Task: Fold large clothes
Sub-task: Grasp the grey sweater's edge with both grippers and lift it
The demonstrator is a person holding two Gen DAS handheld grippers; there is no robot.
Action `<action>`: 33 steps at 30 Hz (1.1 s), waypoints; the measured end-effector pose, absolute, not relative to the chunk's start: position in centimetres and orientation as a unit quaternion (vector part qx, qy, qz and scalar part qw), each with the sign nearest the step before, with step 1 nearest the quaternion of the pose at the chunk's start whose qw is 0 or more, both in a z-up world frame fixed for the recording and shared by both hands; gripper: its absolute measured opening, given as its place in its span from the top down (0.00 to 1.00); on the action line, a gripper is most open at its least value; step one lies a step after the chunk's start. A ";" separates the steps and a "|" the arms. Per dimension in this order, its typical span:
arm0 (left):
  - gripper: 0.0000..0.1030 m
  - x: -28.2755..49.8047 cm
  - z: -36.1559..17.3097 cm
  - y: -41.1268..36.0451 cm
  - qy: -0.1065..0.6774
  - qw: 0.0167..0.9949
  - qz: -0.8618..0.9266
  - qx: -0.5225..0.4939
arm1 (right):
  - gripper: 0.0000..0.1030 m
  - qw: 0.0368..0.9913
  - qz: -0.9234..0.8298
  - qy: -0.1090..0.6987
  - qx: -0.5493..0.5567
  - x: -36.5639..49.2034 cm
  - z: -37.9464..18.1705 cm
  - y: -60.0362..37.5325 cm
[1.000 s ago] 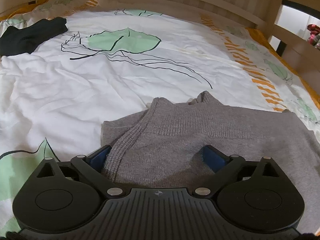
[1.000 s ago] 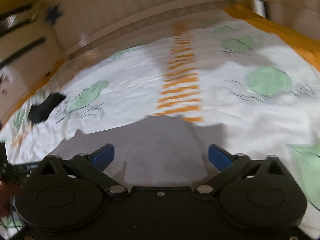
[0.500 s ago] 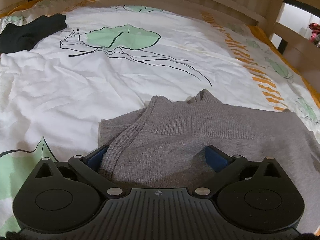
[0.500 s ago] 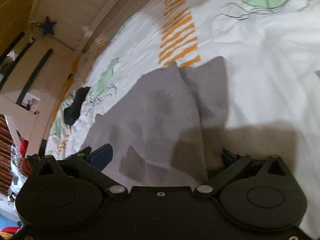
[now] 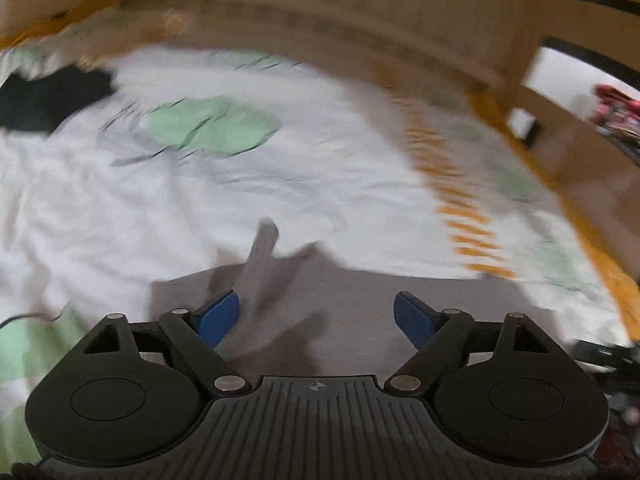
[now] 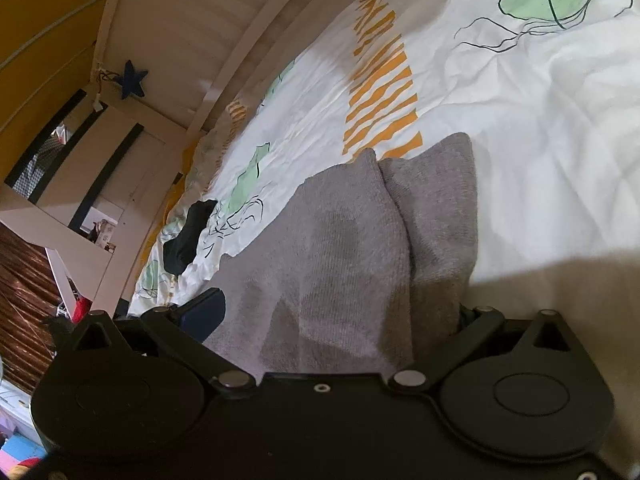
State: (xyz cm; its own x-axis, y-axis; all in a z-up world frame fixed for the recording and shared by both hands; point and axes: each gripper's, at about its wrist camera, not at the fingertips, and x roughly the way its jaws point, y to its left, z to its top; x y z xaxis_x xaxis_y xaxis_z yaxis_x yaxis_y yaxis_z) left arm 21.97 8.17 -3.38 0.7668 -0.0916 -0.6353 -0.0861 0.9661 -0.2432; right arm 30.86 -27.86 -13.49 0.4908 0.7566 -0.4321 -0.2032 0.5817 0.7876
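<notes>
A grey knit sweater [image 5: 360,312] lies on the white printed bedsheet [image 5: 200,208]. My left gripper [image 5: 316,304] hovers over its near edge in a motion-blurred view, its jaws closing but still wide. A ribbed strip of the sweater rises between them, close to the left blue pad [image 5: 218,314]; neither pad presses on it. In the right wrist view the sweater [image 6: 340,240] shows a folded double edge. My right gripper [image 6: 340,308] sits low on it with its jaws wide. Cloth fills the gap and hides the right finger.
A black garment [image 5: 44,100] lies at the far left of the bed, also seen as the black garment [image 6: 186,236] in the right wrist view. A wooden bed frame [image 5: 360,12] rims the far side. A room with furniture shows beyond the bed [image 6: 60,168].
The left gripper has lifted and shifted, blurring its view; its jaws stand narrower and a ribbed strip of sweater now stands up. The right gripper rolled and dropped onto the sweater, then held still.
</notes>
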 end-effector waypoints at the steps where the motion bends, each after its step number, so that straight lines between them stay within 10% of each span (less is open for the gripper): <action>1: 0.22 21.7 -2.9 7.1 0.336 0.933 -0.016 -0.127 | 0.00 0.792 0.303 0.404 0.342 30.9 -13.5 -27.9; 19: 0.82 20.6 -9.5 -0.3 0.385 0.907 -0.042 -0.165 | 0.00 0.794 0.304 0.402 0.339 30.6 -13.5 -28.0; 33: 0.83 20.2 -10.4 0.2 0.371 0.908 -0.038 -0.191 | 0.01 0.785 0.311 0.413 0.340 30.3 -13.2 -28.5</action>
